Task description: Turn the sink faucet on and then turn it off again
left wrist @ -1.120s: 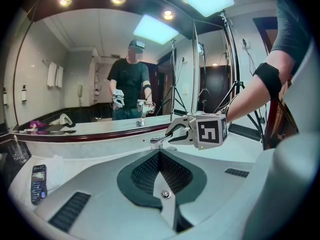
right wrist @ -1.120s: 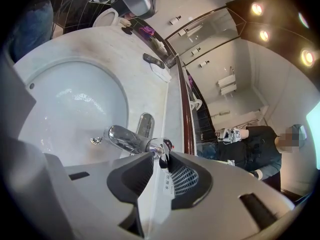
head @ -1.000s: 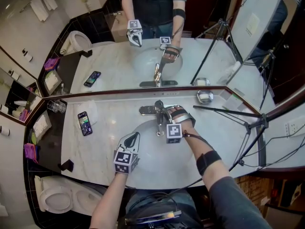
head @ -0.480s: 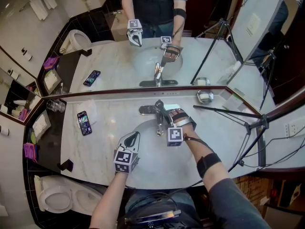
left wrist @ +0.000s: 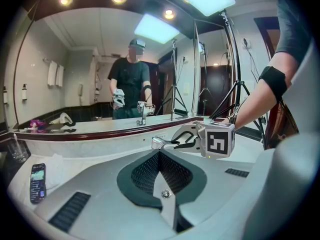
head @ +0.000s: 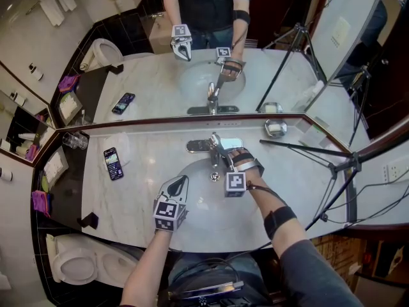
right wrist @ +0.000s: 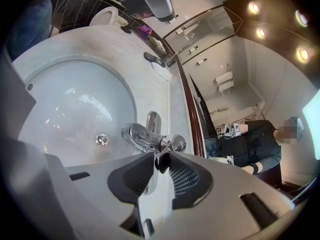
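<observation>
Right hand-held gripper (right wrist: pixel 161 156) pinching faucet lever (right wrist: pixel 170 143).
Faucet (head: pixel 211 147) stands at back rim of sink (head: pixel 192 217) in marble table (head: pixel 147 155); left hand-held gripper (head: pixel 178 185), jaws pressed together and empty, hovers over basin's front edge.

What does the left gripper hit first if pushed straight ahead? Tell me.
Probably the faucet, its chrome end sticking out of the right gripper's grip, dead ahead of the left gripper's shut tips. Depth is unclear; the sink basin could come first.
</observation>
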### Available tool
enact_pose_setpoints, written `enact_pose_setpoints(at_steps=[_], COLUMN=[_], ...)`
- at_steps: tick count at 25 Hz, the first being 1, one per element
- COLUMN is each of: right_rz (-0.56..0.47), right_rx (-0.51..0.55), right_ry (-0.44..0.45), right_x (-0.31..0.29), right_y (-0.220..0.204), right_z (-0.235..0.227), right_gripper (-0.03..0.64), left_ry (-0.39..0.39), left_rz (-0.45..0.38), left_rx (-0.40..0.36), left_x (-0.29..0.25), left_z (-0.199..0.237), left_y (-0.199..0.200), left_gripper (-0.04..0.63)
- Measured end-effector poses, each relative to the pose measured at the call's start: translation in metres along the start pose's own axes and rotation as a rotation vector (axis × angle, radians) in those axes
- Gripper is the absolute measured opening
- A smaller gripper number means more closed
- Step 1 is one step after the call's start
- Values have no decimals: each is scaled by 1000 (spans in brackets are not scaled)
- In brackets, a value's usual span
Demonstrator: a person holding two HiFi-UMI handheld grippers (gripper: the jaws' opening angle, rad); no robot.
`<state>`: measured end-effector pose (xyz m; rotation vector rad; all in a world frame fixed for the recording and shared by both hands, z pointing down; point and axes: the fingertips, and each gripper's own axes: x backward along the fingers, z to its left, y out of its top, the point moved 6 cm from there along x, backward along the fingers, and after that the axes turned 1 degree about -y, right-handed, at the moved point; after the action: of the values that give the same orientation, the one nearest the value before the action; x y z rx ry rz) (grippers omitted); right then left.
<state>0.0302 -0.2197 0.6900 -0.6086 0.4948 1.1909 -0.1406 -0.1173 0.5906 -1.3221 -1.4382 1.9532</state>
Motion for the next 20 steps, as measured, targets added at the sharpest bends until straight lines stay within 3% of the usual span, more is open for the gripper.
enact_pose_setpoints(at_steps=[7, 11, 16, 20], right_rz=[19, 8, -29, -64], right_rx=[20, -24, -188, -368], right_ry=[69, 22, -45, -35], right_x=[3, 25, 65, 97], right_y=[2, 4, 7, 7], right_z=[-2, -7, -19, -18], right_gripper=[107, 135, 133, 104], left_ry=[-3, -11, -6, -44], left_rz=[-1, -16, -29, -28], left_rx=[1, -4, -19, -27], left_x=[7, 12, 14, 18], left_z=[-3, -8, -10, -19], left_y=[0, 6, 7, 7], left_gripper=[0, 0, 0, 0])
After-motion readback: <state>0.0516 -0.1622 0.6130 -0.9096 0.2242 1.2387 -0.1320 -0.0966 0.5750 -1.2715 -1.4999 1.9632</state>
